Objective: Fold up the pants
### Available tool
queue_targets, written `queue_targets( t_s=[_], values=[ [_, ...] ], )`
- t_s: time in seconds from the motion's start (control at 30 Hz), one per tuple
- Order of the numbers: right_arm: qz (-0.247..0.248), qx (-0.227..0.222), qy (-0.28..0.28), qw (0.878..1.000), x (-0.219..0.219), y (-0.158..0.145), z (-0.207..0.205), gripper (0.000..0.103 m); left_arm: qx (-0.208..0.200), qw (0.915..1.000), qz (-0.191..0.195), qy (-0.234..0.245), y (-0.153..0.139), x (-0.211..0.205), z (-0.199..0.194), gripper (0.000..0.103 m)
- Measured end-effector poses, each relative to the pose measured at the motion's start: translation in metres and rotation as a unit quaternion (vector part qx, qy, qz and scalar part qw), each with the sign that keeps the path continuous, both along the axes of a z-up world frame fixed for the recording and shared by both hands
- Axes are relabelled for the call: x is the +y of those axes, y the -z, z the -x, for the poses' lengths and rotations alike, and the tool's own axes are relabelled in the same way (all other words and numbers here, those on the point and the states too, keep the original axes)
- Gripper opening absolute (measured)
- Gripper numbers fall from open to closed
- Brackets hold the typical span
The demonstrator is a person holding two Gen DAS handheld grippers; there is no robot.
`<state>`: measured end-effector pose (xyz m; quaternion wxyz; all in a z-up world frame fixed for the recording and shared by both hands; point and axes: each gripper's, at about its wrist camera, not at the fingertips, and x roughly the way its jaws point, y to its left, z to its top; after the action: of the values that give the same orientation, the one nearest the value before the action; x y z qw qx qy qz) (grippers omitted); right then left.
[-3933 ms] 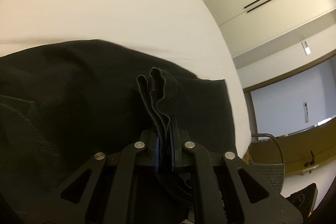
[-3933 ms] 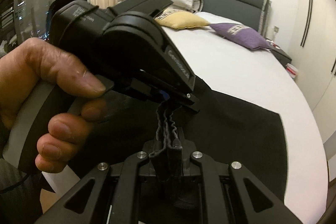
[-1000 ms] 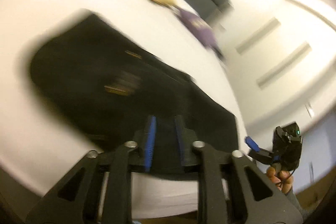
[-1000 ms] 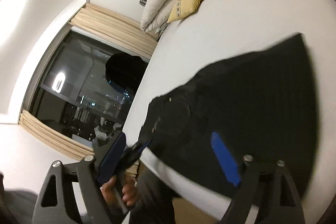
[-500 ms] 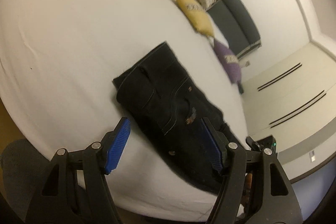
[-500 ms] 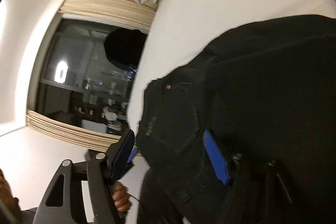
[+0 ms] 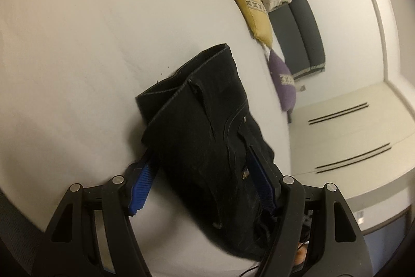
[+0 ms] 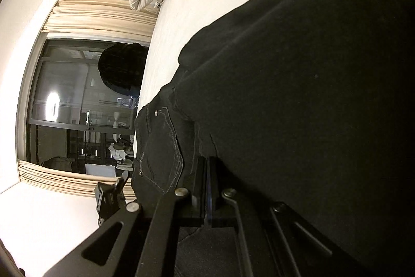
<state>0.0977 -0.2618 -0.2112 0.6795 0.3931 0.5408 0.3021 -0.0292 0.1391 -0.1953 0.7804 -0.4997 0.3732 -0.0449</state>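
White bed [image 7: 77, 43], cushions, curtained dark window [image 8: 77, 108].

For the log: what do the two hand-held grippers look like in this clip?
Both are matte black plastic. The left hand-held gripper has cut-out linkage arms, silver pivot screws and ribbed blue pads. The right hand-held gripper has the same black arms and silver screws, with a thin blue strip showing.

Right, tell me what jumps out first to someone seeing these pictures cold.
The black pants dominate, lying partly folded on the white bed, waistband end nearest the cameras. The left gripper straddles them with its blue pads wide apart; its jaws have just been opening. The right gripper sits shut against the dark cloth, whether on a fold I cannot tell. A yellow cushion and a purple cushion lie by the headboard.
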Motion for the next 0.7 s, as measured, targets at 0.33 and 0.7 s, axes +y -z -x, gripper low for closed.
queue_targets(
  t_s=[0.33, 0.7],
  values=[
    [0.000, -0.008, 0.002, 1.000, -0.009, 0.004, 0.005, 0.000, -0.008, 0.9997, 0.022, -0.009, 0.003, 0.019, -0.007, 0.029],
    [0.004, -0.006, 0.003, 1.000, -0.009, 0.005, 0.005, 0.000, -0.026, 0.9987, 0.040, -0.017, 0.004, 0.030, -0.007, 0.013]
  ],
)
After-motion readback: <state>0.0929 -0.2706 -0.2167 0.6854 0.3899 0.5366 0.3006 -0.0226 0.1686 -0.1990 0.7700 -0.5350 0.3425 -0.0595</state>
